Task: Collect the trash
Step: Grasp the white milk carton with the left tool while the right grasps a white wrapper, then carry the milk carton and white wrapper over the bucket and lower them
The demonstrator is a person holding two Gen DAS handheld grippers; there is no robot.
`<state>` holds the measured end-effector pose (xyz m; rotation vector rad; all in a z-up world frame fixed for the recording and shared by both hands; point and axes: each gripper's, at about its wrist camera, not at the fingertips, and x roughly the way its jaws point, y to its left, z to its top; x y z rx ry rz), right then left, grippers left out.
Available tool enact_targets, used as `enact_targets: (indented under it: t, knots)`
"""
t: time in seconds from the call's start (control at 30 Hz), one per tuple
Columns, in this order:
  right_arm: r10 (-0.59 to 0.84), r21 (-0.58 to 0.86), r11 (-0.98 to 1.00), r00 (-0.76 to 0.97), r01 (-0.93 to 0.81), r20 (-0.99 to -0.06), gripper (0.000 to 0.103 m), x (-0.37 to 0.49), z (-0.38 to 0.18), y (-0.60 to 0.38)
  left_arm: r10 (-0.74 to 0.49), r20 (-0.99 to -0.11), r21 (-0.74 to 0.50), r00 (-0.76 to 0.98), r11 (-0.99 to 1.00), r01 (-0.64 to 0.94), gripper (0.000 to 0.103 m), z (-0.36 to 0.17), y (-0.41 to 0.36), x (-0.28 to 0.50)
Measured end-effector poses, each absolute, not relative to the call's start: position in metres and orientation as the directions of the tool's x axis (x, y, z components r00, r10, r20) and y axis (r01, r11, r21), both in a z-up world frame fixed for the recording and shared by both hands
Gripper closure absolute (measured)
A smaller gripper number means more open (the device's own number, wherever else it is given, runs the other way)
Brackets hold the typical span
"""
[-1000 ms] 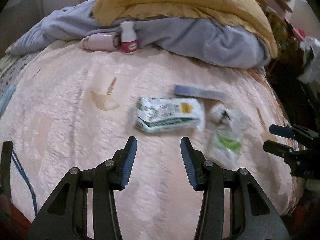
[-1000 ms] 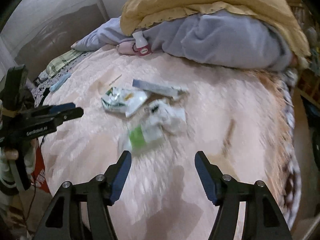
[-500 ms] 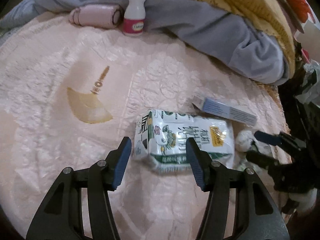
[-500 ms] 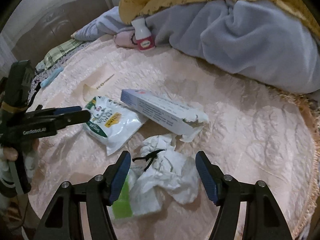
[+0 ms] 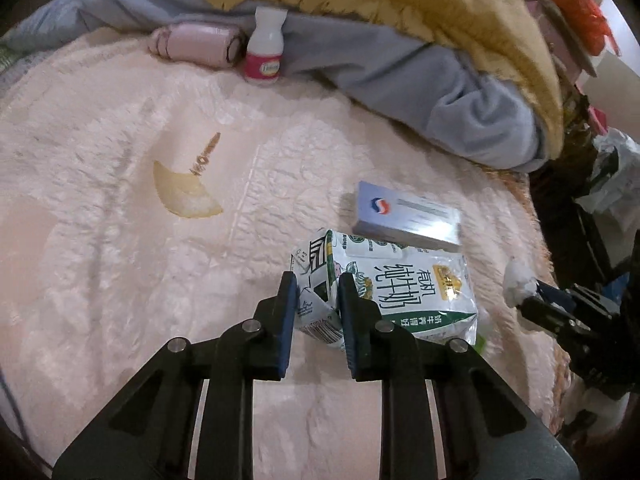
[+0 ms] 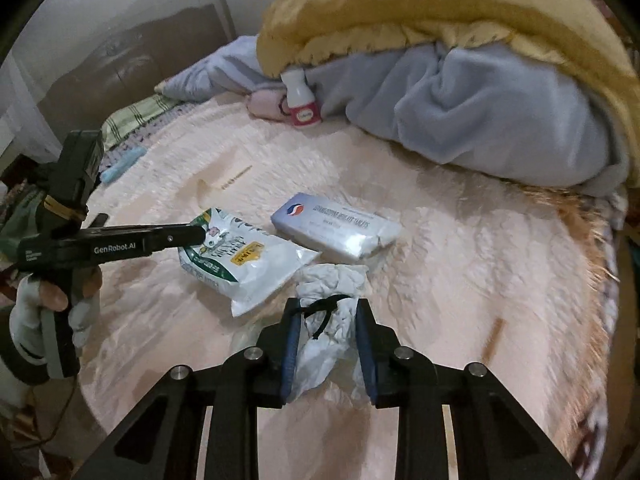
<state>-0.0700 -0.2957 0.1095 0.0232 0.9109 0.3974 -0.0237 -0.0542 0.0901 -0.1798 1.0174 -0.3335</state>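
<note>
A green-and-white milk carton [image 5: 408, 288] lies flattened on the pink bed cover [image 5: 120, 280]. My left gripper [image 5: 317, 280] is shut on the carton's left end. From the right wrist view that gripper [image 6: 196, 234] reaches in from the left onto the carton [image 6: 248, 264], held by a gloved hand [image 6: 44, 300]. A crumpled white tissue [image 6: 336, 276] with a black string sits between the pads of my right gripper [image 6: 327, 304], whose jaws are closing on it. In the left wrist view the right gripper [image 5: 536, 300] shows at the right edge with the tissue [image 5: 518, 284] at its tips.
A blue-and-white flat box [image 5: 408, 216] lies just behind the carton. A small white bottle with a pink label [image 5: 264, 54] and a pink roll [image 5: 196, 42] stand by the grey blanket [image 5: 420, 80] under a yellow one [image 6: 440, 8]. The bed's edge drops off at the right.
Both grippers have closed: the left onto the milk carton's end, the right around the crumpled tissue. The carton's gripped end has lifted and creased.
</note>
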Motion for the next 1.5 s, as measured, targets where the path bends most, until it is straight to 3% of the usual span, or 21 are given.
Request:
enact_targets:
  t: [0.5, 1.5]
  knots:
    - [0.287, 0.185, 0.957, 0.626, -0.224, -0.726, 0.077, -0.183, 0.143, -0.34, -0.406, -0.746, -0.234, 0.529, 0.902, 0.363, 0.085, 0.144, -0.119, -0.113]
    - [0.07, 0.185, 0.979, 0.716, 0.083, -0.694, 0.077, -0.304, 0.165, -0.483, -0.538, -0.735, -0.153, 0.413, 0.724, 0.672, 0.084, 0.167, -0.311, -0.187]
